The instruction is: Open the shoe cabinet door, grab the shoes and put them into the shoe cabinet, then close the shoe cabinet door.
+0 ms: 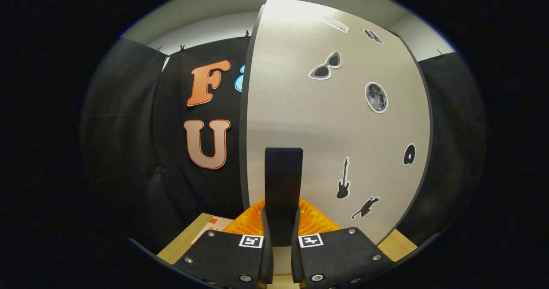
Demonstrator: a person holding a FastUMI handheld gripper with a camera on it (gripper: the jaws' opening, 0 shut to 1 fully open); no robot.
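The shoe cabinet door is a white panel with several black stickers, standing upright directly ahead of me. Its black vertical handle juts out from the panel toward me. My gripper is shut on the lower part of this handle. The orange fingers press on it from both sides. The door's dark left edge stands out against the black cloth wall behind.
A light wooden surface runs under the gripper on both sides. A white and orange paper lies on it left of the fingers. Black cloth walls close in on the left and right.
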